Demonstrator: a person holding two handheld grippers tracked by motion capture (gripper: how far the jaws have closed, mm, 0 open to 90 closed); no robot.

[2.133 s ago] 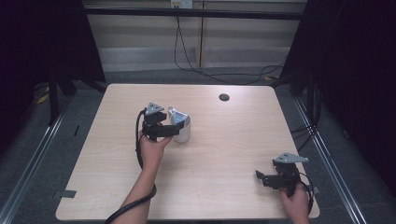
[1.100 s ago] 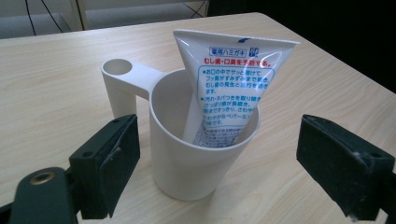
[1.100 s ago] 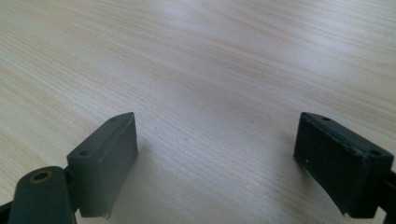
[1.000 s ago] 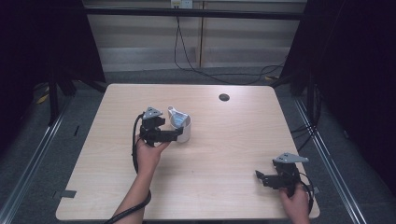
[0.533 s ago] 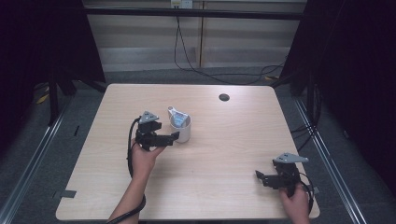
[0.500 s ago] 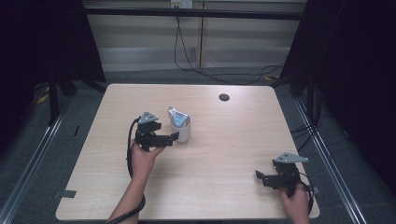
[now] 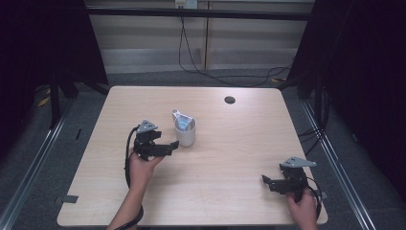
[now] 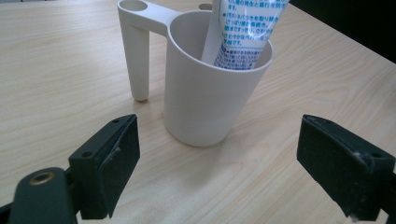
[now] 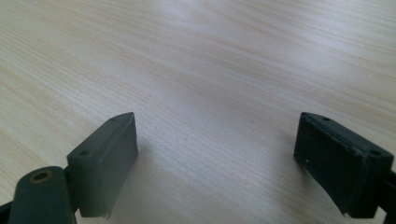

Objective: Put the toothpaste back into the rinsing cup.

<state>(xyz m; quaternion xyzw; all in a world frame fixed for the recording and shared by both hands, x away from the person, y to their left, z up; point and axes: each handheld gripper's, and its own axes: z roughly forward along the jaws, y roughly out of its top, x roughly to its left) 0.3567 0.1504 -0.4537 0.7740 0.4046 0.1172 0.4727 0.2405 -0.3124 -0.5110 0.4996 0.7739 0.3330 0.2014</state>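
On a pale wooden table [image 7: 230,191], a person's left gripper [image 7: 165,147] hovers just beside a white cup [image 7: 185,135], its jaws spread wide with nothing between them; the left gripper view shows the pads apart from the cup's wall [image 8: 205,98]. The cup stands upright near the table's middle, somewhat left of centre and well away from every edge, with a hollow side handle [image 8: 136,51] on its far side and a blue-and-white printed tube [image 8: 243,32] leaning inside it. Bare tabletop lies open all around it. A small dark round spot [image 7: 230,99] sits near the far edge. At the near right corner, close to the table's front edge, the right gripper [image 7: 269,182] rests low over bare wood, jaws likewise wide and holding nothing.
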